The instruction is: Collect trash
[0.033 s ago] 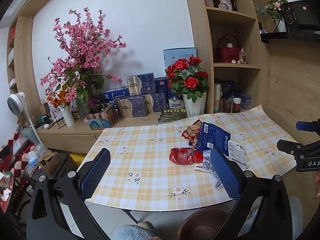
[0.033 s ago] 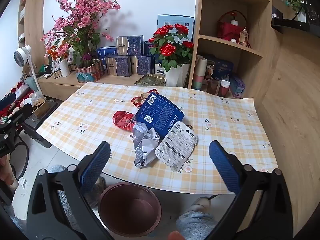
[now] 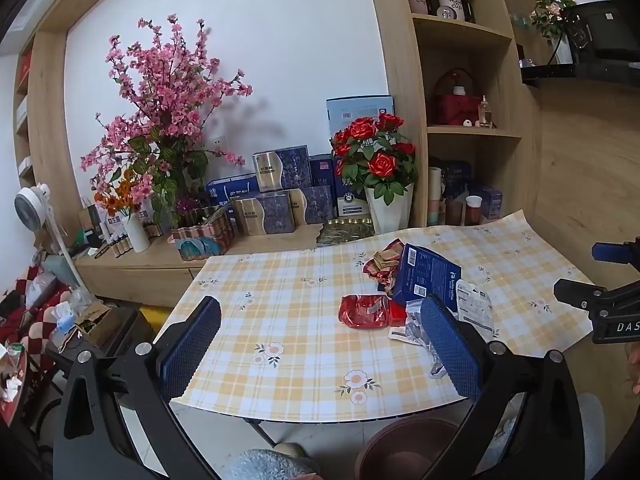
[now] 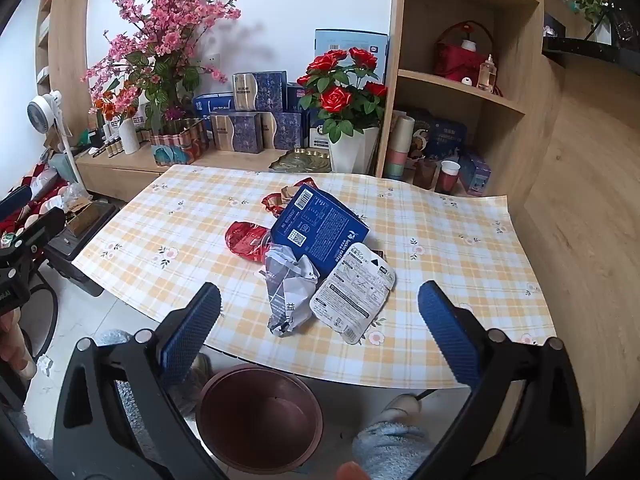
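Observation:
A heap of trash lies mid-table on the yellow checked cloth (image 4: 460, 248): a blue coffee box (image 4: 320, 228), a red wrapper (image 4: 244, 238), a crumpled grey-white bag (image 4: 288, 292), a white plastic pack (image 4: 352, 296) and a red-gold wrapper (image 4: 280, 200) behind. My right gripper (image 4: 319, 288) hovers open before the table's front edge, facing the heap, nothing between its fingers. My left gripper (image 3: 320, 300) is open and empty, left of the heap, with the red wrapper (image 3: 364, 311) and blue box (image 3: 426, 280) ahead. A brown bin (image 4: 260, 416) stands on the floor under the front edge.
Behind the table, a wooden sideboard carries a white pot of red roses (image 4: 348, 100), pink blossoms (image 4: 160, 40), blue gift boxes (image 4: 260, 112) and a shelf unit (image 4: 460, 80). A white fan (image 4: 44, 112) and clutter stand at left. Slippered feet (image 4: 388, 444) are beside the bin.

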A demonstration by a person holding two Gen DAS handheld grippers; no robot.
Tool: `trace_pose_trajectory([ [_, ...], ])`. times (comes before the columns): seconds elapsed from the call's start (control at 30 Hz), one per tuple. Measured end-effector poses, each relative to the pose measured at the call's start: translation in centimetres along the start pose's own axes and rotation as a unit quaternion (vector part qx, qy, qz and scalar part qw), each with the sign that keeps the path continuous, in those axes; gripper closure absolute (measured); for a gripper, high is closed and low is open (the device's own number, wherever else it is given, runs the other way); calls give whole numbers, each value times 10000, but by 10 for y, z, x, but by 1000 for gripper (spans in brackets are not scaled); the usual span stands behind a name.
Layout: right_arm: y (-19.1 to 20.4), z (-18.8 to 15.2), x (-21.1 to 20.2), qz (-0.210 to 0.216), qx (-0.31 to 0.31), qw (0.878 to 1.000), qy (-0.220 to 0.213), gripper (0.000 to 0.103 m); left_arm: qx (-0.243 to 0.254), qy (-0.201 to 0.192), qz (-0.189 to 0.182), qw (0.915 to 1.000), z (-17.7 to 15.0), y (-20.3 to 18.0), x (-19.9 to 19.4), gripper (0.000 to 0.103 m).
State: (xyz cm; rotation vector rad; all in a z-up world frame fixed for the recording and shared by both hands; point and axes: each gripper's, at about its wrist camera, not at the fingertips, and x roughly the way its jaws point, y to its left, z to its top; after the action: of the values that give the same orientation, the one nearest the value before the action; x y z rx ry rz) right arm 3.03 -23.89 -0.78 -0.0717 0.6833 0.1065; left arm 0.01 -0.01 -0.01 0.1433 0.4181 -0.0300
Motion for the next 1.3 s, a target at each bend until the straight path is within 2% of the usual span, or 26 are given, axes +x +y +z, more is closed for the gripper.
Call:
trace_pose_trajectory([
  [1.3, -3, -6, 2, -62, 18, 10000, 41, 6, 23, 69, -93, 9999, -11, -6, 9, 5],
])
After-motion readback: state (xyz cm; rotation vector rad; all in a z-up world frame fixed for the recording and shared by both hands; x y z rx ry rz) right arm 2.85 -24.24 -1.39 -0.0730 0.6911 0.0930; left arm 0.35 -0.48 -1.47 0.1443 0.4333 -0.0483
